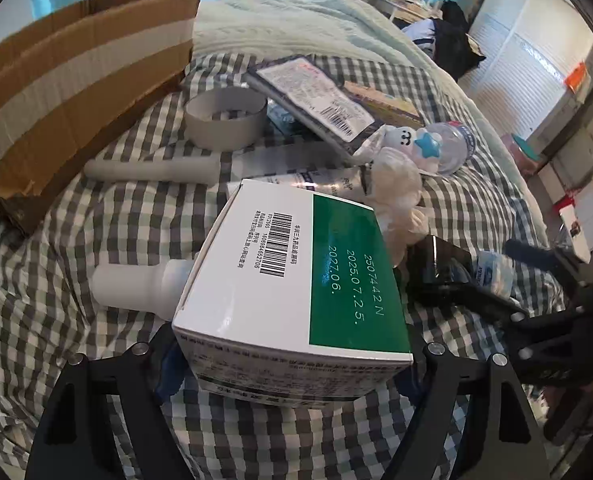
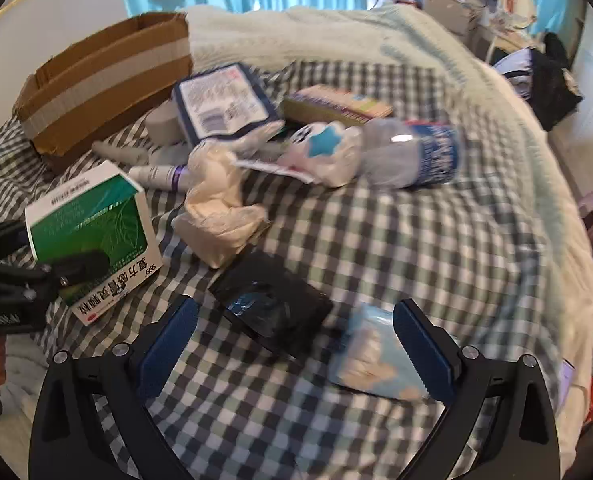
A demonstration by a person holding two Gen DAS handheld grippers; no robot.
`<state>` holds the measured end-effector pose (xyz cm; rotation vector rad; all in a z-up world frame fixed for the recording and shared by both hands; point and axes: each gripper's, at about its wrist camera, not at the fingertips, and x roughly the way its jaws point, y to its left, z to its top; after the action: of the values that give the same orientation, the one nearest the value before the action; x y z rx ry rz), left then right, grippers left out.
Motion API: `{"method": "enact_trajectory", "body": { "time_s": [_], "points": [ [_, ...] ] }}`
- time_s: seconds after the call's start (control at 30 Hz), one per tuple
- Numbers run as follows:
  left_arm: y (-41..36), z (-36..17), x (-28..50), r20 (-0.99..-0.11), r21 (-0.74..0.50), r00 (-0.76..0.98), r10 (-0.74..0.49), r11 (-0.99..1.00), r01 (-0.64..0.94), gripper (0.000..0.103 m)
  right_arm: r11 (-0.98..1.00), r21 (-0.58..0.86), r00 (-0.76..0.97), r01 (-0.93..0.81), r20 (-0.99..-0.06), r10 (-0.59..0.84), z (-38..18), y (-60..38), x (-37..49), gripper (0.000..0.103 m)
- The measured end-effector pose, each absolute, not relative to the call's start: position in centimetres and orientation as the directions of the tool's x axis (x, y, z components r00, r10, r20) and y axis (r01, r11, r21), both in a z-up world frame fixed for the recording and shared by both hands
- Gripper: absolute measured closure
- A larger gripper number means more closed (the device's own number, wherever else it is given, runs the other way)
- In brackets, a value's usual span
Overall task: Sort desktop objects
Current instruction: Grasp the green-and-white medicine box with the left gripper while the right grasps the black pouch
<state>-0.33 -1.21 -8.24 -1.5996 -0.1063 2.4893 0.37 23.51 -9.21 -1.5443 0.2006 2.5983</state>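
From my right wrist view: carton (image 2: 108, 80) at ten o'clock, medicine box (image 2: 92, 236) at nine, bottle (image 2: 416, 156) at one, pouch (image 2: 272, 308) centred.

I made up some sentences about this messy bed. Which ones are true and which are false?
1. The left gripper holds the green and white medicine box. True.
2. The right gripper is squeezing the water bottle. False: it is open and holds nothing; the bottle lies further away.
3. The cardboard box sits at the back left. True.
4. The bedsheet is plain red. False: it is checked in dark and white.
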Motion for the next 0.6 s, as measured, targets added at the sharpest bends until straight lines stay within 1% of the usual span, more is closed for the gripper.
{"method": "enact_trajectory", "body": {
  "time_s": [0.13,0.23,0.27,0.3,0.37,0.4,0.47,0.53,0.6],
  "points": [
    [-0.2,-9.0,-0.3,-0.900,-0.120,-0.404,0.164,-0.984,-0.134,0.020,-0.994,0.011,-0.431,-0.105,-0.902,0.036,-10.8,22.4,-1.1,0.005],
    [0.5,-9.3,-0.6,-0.898,-0.093,-0.413,0.151,-0.983,-0.156,0.019,-0.995,-0.006,-0.415,-0.097,-0.909,0.045,-11.7,22.2,-1.9,0.006],
    [0.8,-9.7,-1.0,-0.903,-0.090,-0.401,0.154,-0.981,-0.174,0.019,-0.996,-0.002,-0.412,-0.088,-0.910,0.038,-12.0,22.1,-2.1,0.008],
    [0.8,-10.2,-1.2,-0.910,-0.076,-0.388,0.145,-0.980,-0.186,0.019,-0.997,0.003,-0.403,-0.082,-0.915,0.031,-12.3,22.1,-2.4,0.013],
    [0.8,-10.8,-1.4,-0.915,-0.061,-0.379,0.138,-0.976,-0.207,0.020,-0.996,0.001,-0.371,-0.090,-0.928,0.033,-13.3,22.1,-2.7,0.017],
    [0.8,-10.7,-1.2,-0.911,-0.059,-0.389,0.140,-0.975,-0.212,0.021,-0.996,-0.006,-0.370,-0.092,-0.928,0.040,-13.5,22.1,-2.7,0.022],
    [0.7,-10.5,-0.9,-0.905,-0.068,-0.396,0.157,-0.971,-0.231,0.024,-0.996,0.014,-0.383,-0.088,-0.924,0.021,-13.3,22.1,-2.4,0.022],
    [0.4,-10.3,-0.8,-0.900,-0.084,-0.398,0.177,-0.967,-0.240,0.025,-0.993,0.063,-0.397,-0.103,-0.918,-0.017,-12.8,22.4,-1.7,0.024],
    [-0.2,-10.0,-0.6,-0.897,-0.108,-0.399,0.190,-0.970,-0.219,0.025,-0.991,0.074,-0.409,-0.113,-0.912,-0.021,-12.1,22.5,-1.1,0.024]
  ]
}}
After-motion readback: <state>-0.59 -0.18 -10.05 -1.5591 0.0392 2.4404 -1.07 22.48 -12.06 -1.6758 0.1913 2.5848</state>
